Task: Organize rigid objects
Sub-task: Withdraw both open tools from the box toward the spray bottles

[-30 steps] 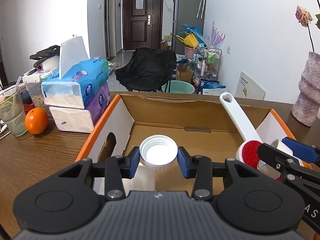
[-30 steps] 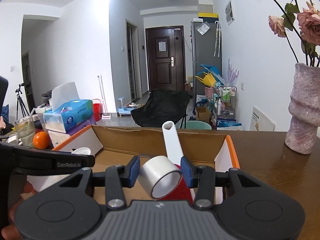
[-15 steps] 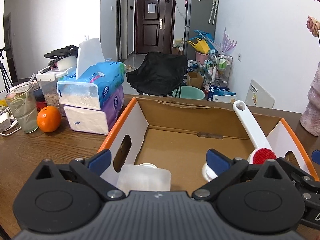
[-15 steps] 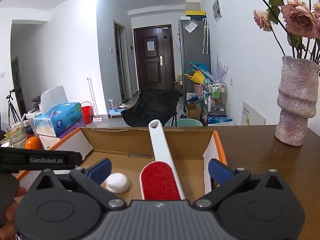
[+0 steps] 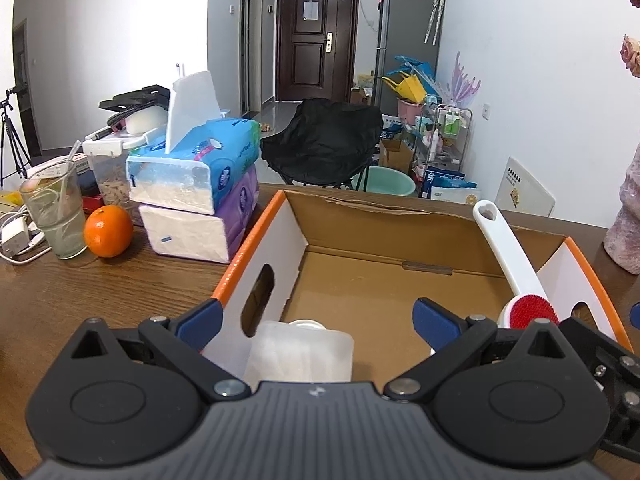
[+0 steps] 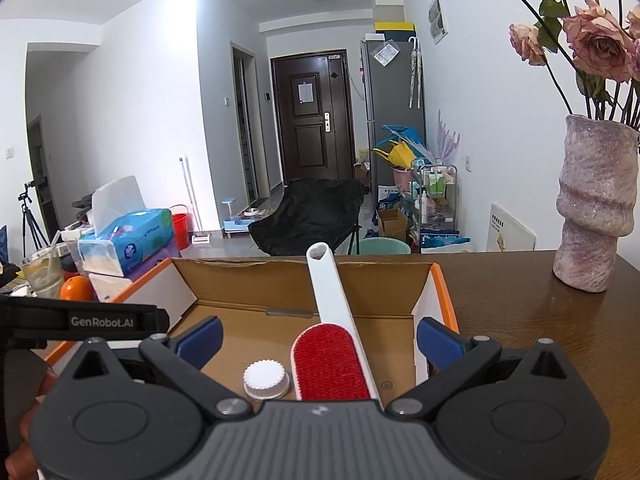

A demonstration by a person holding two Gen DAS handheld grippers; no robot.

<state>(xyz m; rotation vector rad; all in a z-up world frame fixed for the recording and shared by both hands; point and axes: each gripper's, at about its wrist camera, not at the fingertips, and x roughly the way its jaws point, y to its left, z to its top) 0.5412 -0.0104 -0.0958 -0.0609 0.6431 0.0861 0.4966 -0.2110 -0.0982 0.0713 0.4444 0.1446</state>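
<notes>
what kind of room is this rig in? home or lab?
Most likely a lived-in apartment, not a lab: a wooden table with a flower vase and tissue packs, a folding chair, and a fridge beside the dark entry door.

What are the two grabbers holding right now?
Nothing. The left gripper and the right gripper both have jaws wide open, above the cardboard box.

We see a brown wooden surface [image 5: 120, 292] carrying an open cardboard box [image 5: 264, 240], stacked tissue packs [image 5: 200, 204], an orange [image 5: 108, 231], a glass [image 5: 54, 216] and a mottled pink vase [image 6: 596, 208].
</notes>
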